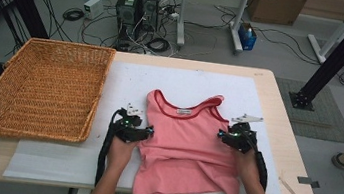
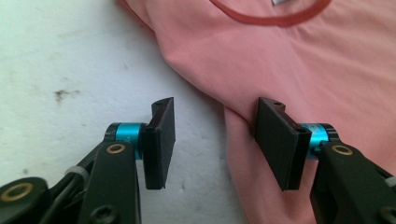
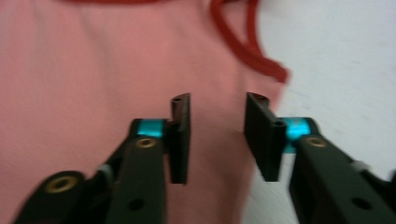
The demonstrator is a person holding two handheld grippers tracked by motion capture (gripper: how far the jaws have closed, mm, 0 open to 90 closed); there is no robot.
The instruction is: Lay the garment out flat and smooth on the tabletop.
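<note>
Pink top (image 1: pixel 189 144), red-trimmed; tan basket (image 1: pixel 40 89)

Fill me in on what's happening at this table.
A person holds a gripper in each hand over a pink tank top lying flat on the white mat. The left gripper sits at its left edge, the right gripper at its right edge, both open, gripping nothing. A wicker basket stands to the left.

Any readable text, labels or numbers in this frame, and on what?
None can be read.
The white neck label inside the pink tank top: print too small and blurred in the high view.
The same label at the top edge of the left gripper view: cut off, nothing legible.
</note>
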